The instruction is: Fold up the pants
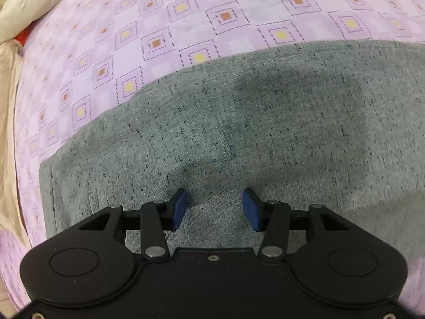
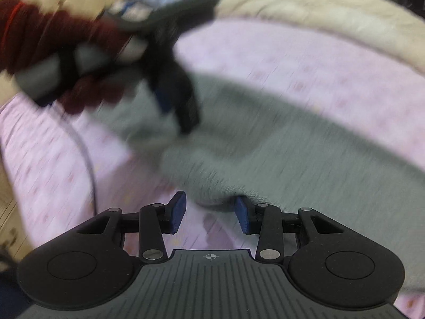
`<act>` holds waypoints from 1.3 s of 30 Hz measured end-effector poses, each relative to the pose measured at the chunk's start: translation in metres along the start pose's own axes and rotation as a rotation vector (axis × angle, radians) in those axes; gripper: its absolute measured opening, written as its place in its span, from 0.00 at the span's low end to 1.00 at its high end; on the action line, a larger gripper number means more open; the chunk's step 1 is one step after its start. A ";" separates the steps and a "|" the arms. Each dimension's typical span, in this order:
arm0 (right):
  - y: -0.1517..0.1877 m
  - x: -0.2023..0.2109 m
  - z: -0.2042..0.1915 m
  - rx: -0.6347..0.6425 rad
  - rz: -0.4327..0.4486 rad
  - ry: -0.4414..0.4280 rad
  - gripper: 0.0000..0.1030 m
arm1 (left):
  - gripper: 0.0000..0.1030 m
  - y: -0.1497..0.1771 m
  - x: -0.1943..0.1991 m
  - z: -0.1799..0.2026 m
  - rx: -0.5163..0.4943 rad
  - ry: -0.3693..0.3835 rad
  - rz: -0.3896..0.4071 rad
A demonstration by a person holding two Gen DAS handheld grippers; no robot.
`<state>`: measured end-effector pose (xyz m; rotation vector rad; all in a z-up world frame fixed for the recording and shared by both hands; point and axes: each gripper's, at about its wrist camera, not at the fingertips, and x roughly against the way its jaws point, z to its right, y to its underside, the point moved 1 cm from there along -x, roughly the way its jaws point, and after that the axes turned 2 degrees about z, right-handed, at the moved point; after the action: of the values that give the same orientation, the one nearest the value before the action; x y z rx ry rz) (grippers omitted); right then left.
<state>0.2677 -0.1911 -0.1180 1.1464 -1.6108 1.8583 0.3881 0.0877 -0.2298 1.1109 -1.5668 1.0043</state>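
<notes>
I saw the grey speckled pants (image 1: 252, 122) lying flat and smooth beneath my left jaws, while their rumpled edge (image 2: 225, 194) sat just ahead of my right jaws.

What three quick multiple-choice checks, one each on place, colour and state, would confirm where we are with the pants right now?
1. Where do the grey pants lie?
A. On the pink patterned bedspread
B. On a wooden floor
C. Over a chair back

2. What colour are the pads of the left hand-held gripper?
A. Red
B. Blue
C. White

3. How does the left hand-held gripper stand?
A. Shut on a pant leg
B. Open above the cloth, holding nothing
C. Shut on a pillow

Answers:
1 A, the bedspread of pink squares borders the pants.
2 B, both pads show dark blue in the left wrist view.
3 B, grey fabric shows unpinched in the gap between its jaws.
</notes>
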 end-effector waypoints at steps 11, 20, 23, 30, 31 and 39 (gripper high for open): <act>-0.008 -0.023 0.003 -0.088 -0.038 0.026 0.42 | 0.55 -0.004 -0.009 -0.014 -0.023 0.042 -0.005; -0.016 -0.034 -0.011 -0.032 -0.102 -0.118 0.58 | 0.56 -0.011 -0.012 -0.016 -0.046 0.048 -0.006; -0.026 -0.023 -0.016 -0.089 -0.052 -0.246 0.59 | 0.56 -0.013 -0.012 -0.016 -0.047 0.056 -0.011; -0.021 -0.040 -0.020 -0.074 -0.091 -0.152 0.58 | 0.56 -0.015 -0.011 -0.017 -0.055 0.074 -0.018; -0.020 -0.042 -0.026 -0.020 -0.109 -0.142 0.59 | 0.56 -0.014 -0.012 -0.018 -0.056 0.076 -0.018; -0.013 -0.028 -0.021 -0.050 -0.155 0.034 0.57 | 0.58 -0.015 -0.013 -0.021 -0.066 0.087 -0.012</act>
<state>0.2869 -0.1624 -0.1322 1.1768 -1.4967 1.7205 0.4091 0.1069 -0.2365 1.0175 -1.5115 0.9736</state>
